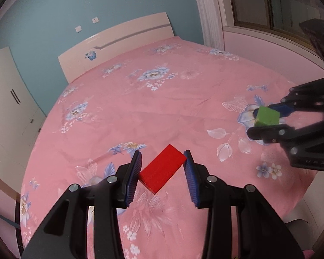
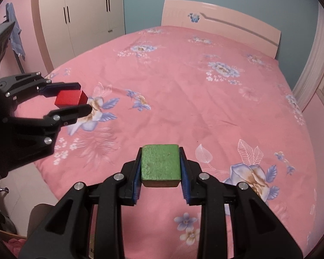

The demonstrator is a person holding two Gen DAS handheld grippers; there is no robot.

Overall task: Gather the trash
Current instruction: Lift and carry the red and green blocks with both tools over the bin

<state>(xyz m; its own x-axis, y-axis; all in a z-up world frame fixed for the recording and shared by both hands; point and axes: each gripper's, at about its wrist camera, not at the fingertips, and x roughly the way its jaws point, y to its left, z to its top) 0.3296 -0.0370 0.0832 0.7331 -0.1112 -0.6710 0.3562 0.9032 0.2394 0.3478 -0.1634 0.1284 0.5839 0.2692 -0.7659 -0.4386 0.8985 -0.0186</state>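
The left gripper [image 1: 163, 170] is clamping the red block [image 1: 163, 169], the right gripper [image 2: 161, 166] the green block [image 2: 161, 165], both carrying them above the bed [image 2: 183, 86] for disposal.

No text, label, brand or number can be made out for certain anywhere here. The only marking sits on the black body of the right gripper [image 1: 267, 119], as seen from the left wrist view: a few raised letters near its lower edge, mirrored or upside down and too blurred to read.
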